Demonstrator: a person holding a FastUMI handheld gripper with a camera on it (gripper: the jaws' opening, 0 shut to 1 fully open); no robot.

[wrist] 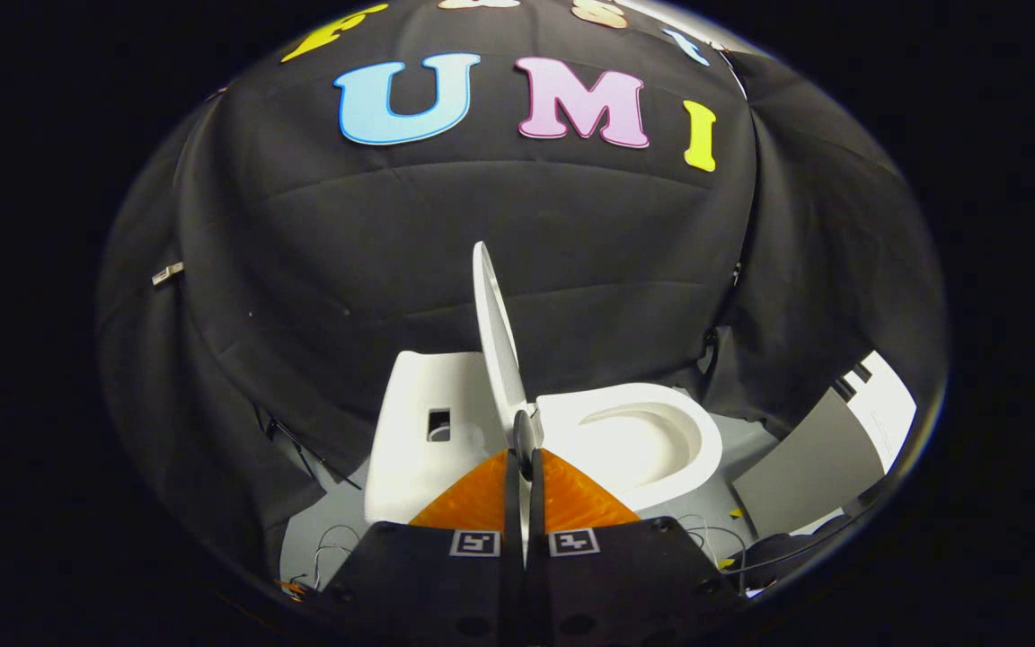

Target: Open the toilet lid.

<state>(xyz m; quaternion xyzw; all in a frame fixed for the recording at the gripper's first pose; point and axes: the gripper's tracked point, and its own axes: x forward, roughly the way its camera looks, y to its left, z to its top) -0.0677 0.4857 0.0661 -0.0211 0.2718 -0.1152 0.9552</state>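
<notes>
The white toilet (419, 449) stands on the grey floor just beyond my fingers, with its tank to the left and its open bowl (634, 440) to the right. The toilet lid (495, 332) stands raised, nearly upright and seen edge-on, leaning slightly toward the tank. Its near edge runs down into my gripper (525, 449). Both fingers are pressed together on that thin edge, and a narrow white strip of lid shows between them. The seat rim around the bowl lies flat and uncovered.
A grey board (805, 467) leans to the right of the bowl, with a white panel (886, 404) behind it. Thin cables (338, 539) lie on the floor left and right of the toilet. Black cloth walls stand close behind the toilet.
</notes>
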